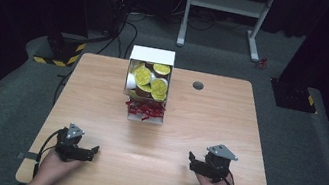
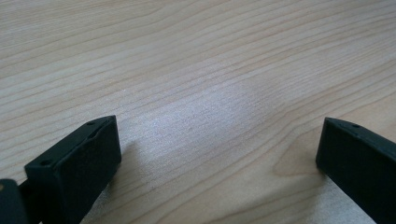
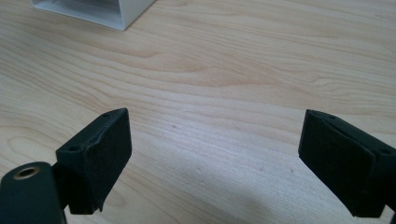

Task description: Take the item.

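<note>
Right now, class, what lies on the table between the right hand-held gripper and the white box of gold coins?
Nothing: bare wood separates the right hand-held gripper from the white box, as the high view shows.

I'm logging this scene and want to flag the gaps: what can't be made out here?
- White box, high view: the print on the yellow-topped cups is too small to read, and lower cups are hidden by upper ones and the red shredded paper.
- White box, right gripper view: cut off by the top edge.
- Person's forearms, high view: cut off by the bottom edge.
</note>
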Available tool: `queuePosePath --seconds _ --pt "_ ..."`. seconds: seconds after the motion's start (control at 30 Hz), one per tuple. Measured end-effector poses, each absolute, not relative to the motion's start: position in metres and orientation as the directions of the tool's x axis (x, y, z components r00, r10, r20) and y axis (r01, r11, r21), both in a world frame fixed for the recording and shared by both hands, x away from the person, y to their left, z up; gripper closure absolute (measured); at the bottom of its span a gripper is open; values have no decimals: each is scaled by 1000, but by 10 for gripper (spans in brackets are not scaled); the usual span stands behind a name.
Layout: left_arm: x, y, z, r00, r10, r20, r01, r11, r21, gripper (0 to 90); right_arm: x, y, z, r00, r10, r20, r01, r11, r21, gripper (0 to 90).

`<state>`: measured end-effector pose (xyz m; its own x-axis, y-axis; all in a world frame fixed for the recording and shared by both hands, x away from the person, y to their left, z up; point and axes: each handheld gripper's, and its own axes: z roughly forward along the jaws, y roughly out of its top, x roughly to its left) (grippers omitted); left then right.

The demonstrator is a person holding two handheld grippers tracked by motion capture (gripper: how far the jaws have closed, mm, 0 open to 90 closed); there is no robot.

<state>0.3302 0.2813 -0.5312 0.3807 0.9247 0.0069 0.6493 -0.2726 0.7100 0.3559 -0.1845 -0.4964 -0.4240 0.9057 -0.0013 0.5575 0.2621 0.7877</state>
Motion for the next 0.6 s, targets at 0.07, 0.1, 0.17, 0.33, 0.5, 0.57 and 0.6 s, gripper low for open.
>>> queuePosePath --seconds 0.07,0.1,0.17,0.33,0.5,0.57,0.6 --pt "330 282 -531 385 923 11 650 -279 707 3 356 -181 -493 -433 901 -4 554 270 788 99" --pt "330 282 -531 384 923 10 651 -279 706 3 356 -181 -492 -440 898 -6 549 274 789 104" --pt "330 282 -531 385 923 10 651 -279 706 3 354 -178 -489 -443 897 -12 534 275 800 108" --pt "330 282 -531 386 923 12 650 -281 706 3 358 -169 -484 -462 887 -23 529 296 795 114" --pt "330 282 -531 385 923 11 650 -280 706 3 360 -158 -482 -487 873 -13 521 303 798 132" --pt "330 282 -531 390 921 15 647 -285 707 4 361 -155 -481 -490 872 -18 520 309 796 132" --pt "330 282 -531 390 921 15 647 -285 707 5 361 -155 -481 -490 872 -18 520 309 796 132"
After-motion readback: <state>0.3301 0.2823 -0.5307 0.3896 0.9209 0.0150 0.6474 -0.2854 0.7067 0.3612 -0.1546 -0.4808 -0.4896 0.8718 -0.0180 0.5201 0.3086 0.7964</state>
